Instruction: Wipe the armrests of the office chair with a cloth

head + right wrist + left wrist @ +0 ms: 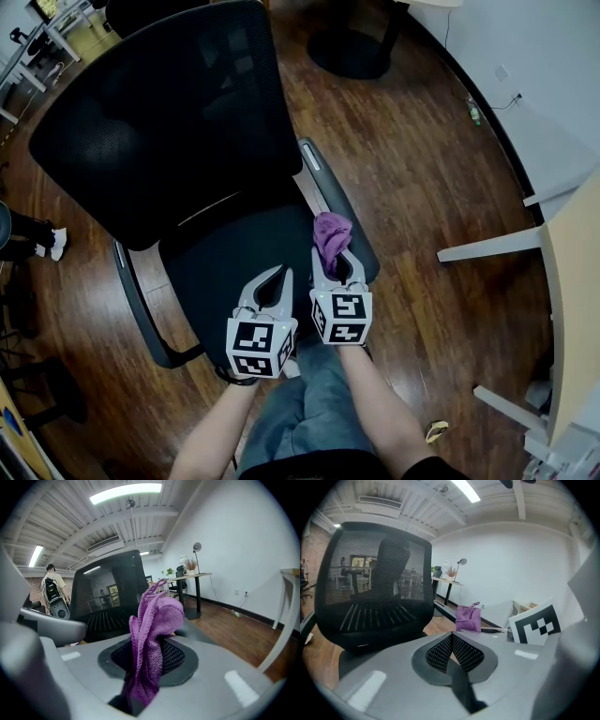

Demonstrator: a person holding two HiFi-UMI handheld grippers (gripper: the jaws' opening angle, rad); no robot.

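Purple cloth [330,236] was clamped in the right tool [337,257], bunched and sticking up past the jaw tips. The right gripper view agreed: jaws closed on the cloth [152,639], with fabric filling the gap. The left tool [283,274] was shut tight with nothing in it; its own view showed the jaws meeting edge to edge. Both tools sat side by side over the front of the chair [169,122] seat, the left nearer seat centre and the right by the armrest [328,183] at view right. The cloth overlapped that armrest's front end in the head view; contact couldn't be made out. The other armrest [134,300] was well apart from both tools. The chair stood on a wood floor [422,169].
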